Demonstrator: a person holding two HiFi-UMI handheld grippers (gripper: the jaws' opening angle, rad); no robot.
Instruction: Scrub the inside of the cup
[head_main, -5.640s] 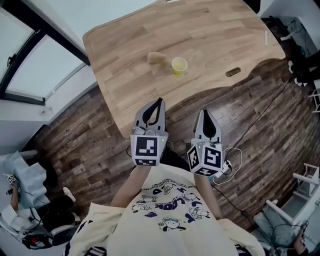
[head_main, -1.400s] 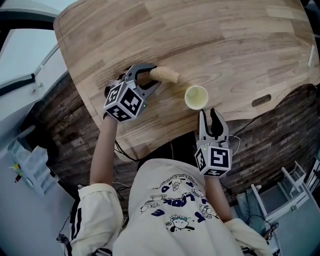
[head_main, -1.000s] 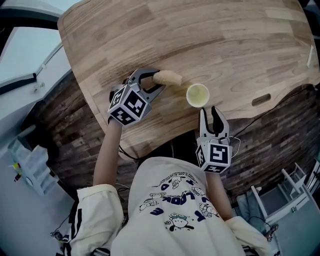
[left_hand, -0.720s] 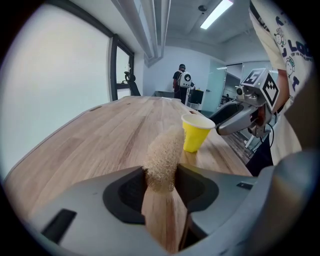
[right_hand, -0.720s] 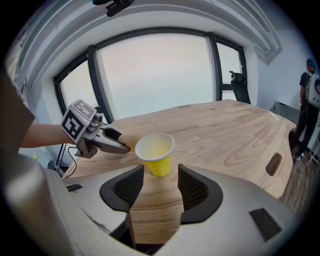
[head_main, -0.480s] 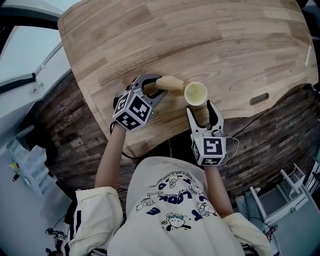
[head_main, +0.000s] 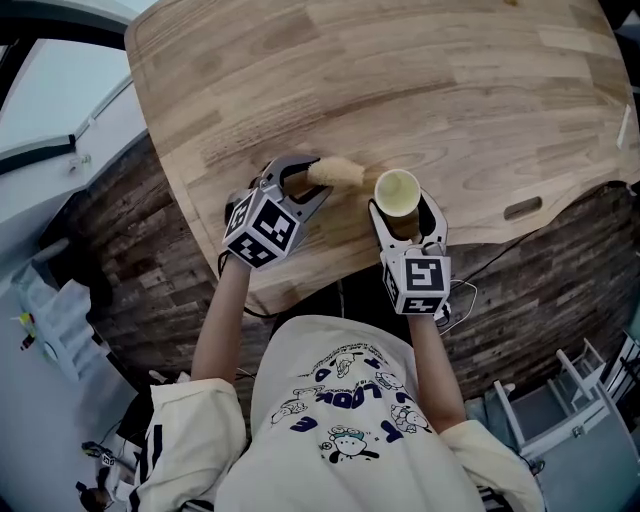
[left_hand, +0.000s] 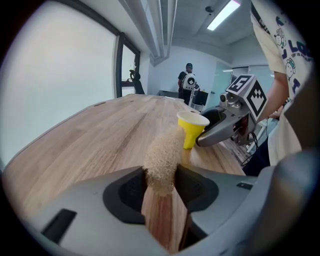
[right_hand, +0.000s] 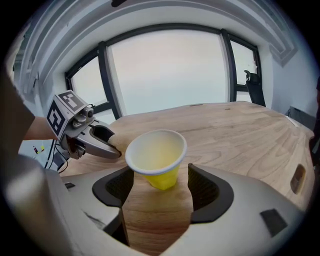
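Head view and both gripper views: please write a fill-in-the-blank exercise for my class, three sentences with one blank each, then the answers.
1. The left gripper is ____ on the tan sponge.
2. The yellow cup stands ____ on the wooden table.
3. The right gripper holds its jaws ____, with the cup between them, untouched.

Answers: shut; upright; open.
Note: the right gripper's jaws have just been opening.

We see the cup (head_main: 397, 192) standing on the tabletop (head_main: 420, 80) near our edge, between the jaws of the right tool (head_main: 403, 215), which have just been opening. Just left of the cup, the sponge (head_main: 335, 172) sits clamped in the left tool (head_main: 303, 178).
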